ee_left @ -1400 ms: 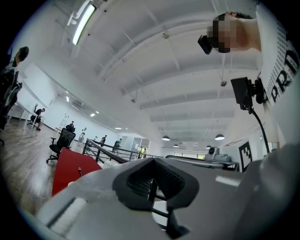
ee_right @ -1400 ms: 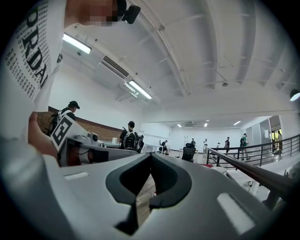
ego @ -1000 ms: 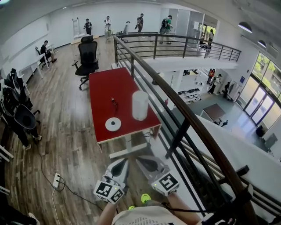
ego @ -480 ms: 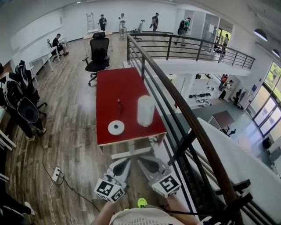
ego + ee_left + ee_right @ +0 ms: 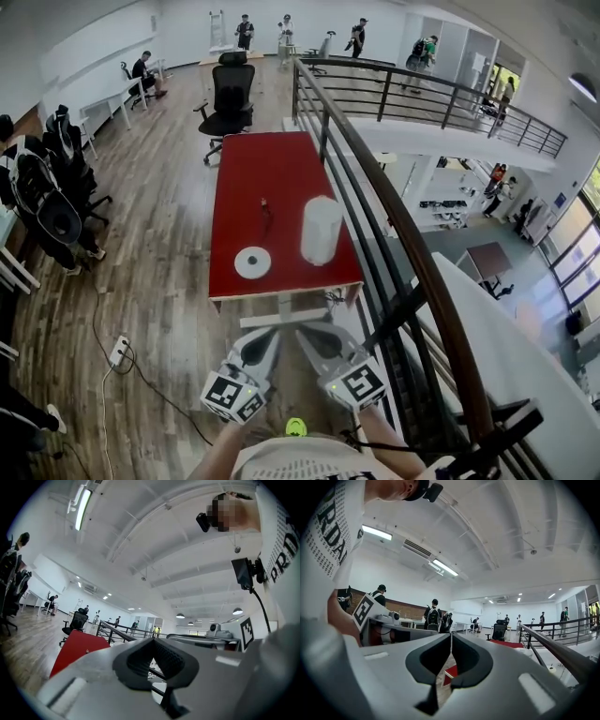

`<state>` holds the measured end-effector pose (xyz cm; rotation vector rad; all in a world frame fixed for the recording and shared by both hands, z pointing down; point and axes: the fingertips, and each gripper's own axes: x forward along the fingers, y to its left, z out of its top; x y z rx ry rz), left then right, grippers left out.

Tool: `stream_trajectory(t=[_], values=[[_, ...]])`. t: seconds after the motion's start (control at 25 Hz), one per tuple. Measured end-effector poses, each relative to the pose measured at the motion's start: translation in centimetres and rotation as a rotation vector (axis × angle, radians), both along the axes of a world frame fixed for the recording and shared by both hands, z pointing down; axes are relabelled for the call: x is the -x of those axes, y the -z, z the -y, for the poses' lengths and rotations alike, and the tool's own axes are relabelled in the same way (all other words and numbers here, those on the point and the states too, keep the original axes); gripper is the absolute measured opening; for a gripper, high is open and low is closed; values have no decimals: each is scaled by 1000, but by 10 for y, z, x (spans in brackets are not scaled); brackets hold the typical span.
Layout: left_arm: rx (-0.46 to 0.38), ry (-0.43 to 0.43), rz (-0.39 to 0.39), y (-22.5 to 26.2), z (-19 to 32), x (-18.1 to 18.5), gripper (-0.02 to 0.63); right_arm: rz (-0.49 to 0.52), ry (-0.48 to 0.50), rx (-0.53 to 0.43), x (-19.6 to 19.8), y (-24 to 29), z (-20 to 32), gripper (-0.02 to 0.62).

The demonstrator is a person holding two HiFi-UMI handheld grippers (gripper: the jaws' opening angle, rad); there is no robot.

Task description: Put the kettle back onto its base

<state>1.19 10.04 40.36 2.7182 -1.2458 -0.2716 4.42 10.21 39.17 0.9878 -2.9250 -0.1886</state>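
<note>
A white kettle [image 5: 322, 231] stands upright on the near right part of the red table [image 5: 262, 169]. Its round white base [image 5: 252, 262] lies to the left of it, apart from it, by the table's near edge. Both grippers are held low in front of the person, short of the table. My left gripper [image 5: 257, 337] [image 5: 152, 641] is shut with nothing in it. Beside it, my right gripper [image 5: 315, 334] [image 5: 451, 637] is also shut and empty. Neither touches the kettle or the base.
A black railing [image 5: 375, 187] runs along the table's right side over a drop. A small dark item [image 5: 265, 208] lies mid-table. A black office chair [image 5: 232, 89] stands beyond the table, more chairs [image 5: 56, 216] at left. A power strip [image 5: 118, 352] and cable lie on the wood floor.
The person has walked toward the table; table, kettle and base now sit nearer and more central in the head view. Both grippers stay shut, side by side.
</note>
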Motion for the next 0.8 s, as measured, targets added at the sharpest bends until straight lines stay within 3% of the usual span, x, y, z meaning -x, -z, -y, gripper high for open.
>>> stream_trajectory(t=[0.44,0.8], values=[[3,13,1,-4,22,1,-9,-6,0,11,1,-5,21,3],[-24,-43,-18,4,57,9,-9,15,-63,5,8,2,53,3]])
